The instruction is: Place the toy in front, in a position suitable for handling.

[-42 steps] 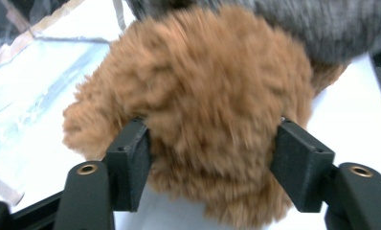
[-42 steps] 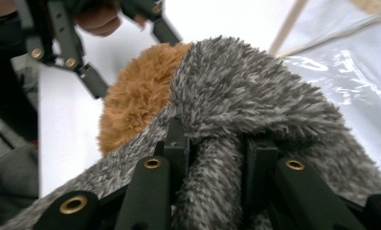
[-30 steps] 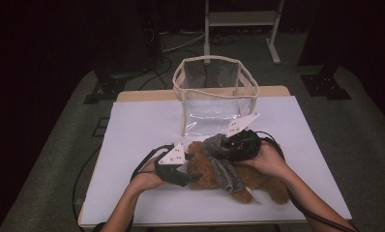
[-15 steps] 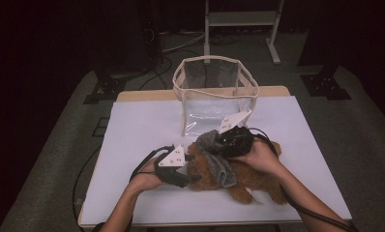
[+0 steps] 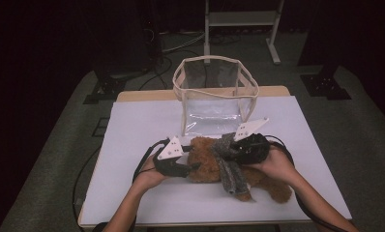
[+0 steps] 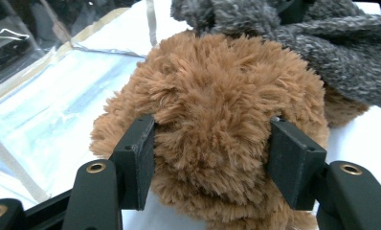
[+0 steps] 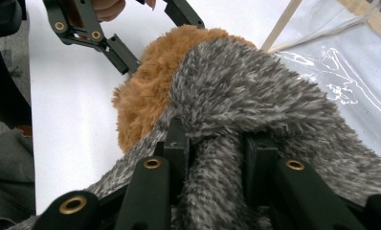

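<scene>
Here, biggest thing first:

Table: the white table [image 5: 147,125] carries everything; the work sits at my near edge, right of centre.

Clear bag: the see-through bag [image 5: 214,94] with cream trim stands open-topped just behind the toy, apart from it. I judge it the likely place for the toy, so I want its mouth kept free.

Plush toy: the brown plush toy [image 5: 207,162] lies on its side on the table between my two hands, head toward my left.

Scarf: the grey knitted scarf [image 5: 228,166] is wrapped round the toy's neck and trails toward me over its body.

Left gripper: my left gripper [image 6: 212,158] has just been closing, and its jaws now press into the fluffy head from both sides, so I hold the toy by the head.

Right gripper: my right gripper [image 7: 212,148] is pinched narrow on a fold of the scarf, its jaws buried in the knit.

Step in hand: I judge I am working the scarf at the neck while the left steadies the head.

How to do it well: keep the left squeeze firm but not crushing, pull the scarf gently along the neck rather than upward, and watch that the knit does not snag or drag the toy into the bag.
</scene>
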Action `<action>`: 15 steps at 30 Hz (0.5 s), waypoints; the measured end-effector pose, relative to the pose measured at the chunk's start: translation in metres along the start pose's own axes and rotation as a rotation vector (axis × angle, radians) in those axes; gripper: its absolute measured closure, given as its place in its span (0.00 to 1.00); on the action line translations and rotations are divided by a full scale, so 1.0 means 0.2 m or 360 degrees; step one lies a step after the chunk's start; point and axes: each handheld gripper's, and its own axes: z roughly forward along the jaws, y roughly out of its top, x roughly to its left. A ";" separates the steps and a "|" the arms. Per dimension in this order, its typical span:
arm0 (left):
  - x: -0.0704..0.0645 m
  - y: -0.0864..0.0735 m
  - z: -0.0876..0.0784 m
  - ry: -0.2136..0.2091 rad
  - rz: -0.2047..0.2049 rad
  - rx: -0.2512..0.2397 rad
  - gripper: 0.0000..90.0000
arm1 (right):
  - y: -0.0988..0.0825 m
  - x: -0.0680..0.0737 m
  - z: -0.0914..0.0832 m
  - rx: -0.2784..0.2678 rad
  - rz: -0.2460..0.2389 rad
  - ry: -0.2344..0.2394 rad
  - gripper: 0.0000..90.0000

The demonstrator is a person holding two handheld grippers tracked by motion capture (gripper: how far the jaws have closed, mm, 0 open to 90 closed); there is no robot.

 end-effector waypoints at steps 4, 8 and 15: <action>0.00 0.00 0.00 0.0003 -0.0014 0.0004 0.43 | 0.01 0.03 0.00 -0.0012 -0.0030 0.0002 0.76; 0.00 0.00 0.00 -0.0041 -0.0003 0.0008 0.43 | 0.01 0.04 0.01 -0.0005 -0.0045 0.0000 0.76; -0.04 0.00 0.01 -0.0157 0.0106 0.0058 0.40 | 0.00 -0.03 -0.01 0.0001 0.0004 -0.0031 0.75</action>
